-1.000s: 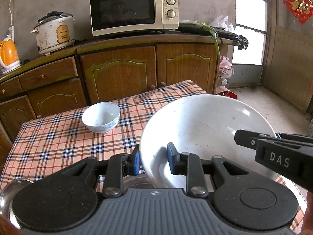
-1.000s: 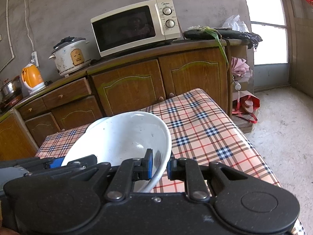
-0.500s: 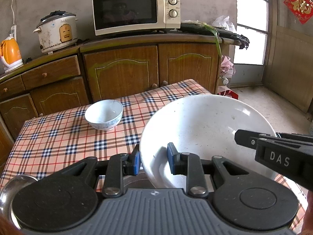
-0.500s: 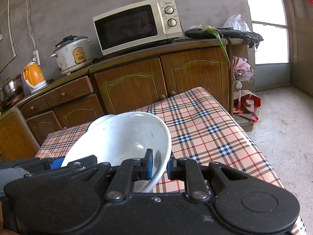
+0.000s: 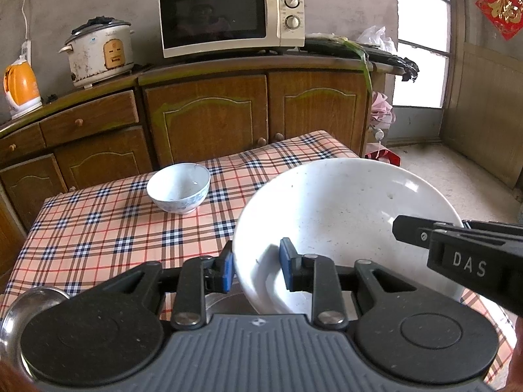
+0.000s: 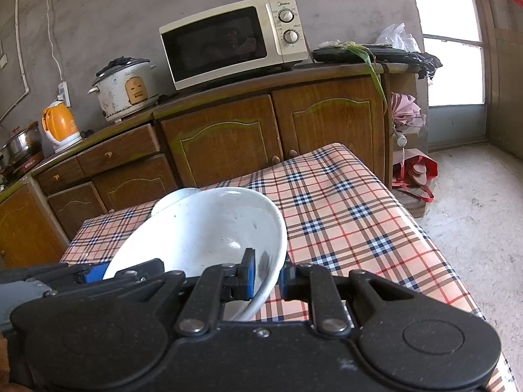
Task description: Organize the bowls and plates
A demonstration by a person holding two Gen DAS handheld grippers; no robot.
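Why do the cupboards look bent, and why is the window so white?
Left wrist view: the fisheye lens bows the cupboards, the window is blown out by daylight, and a glare patch sits on the plate. Right wrist view: the same curving, the window again washed out; the microwave door mirrors the room dimly.

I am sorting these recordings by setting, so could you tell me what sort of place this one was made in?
Most likely a home kitchen. A microwave and a rice cooker stand on wooden cabinets, with an orange kettle alongside, and a table with a checked cloth stands in front of them.
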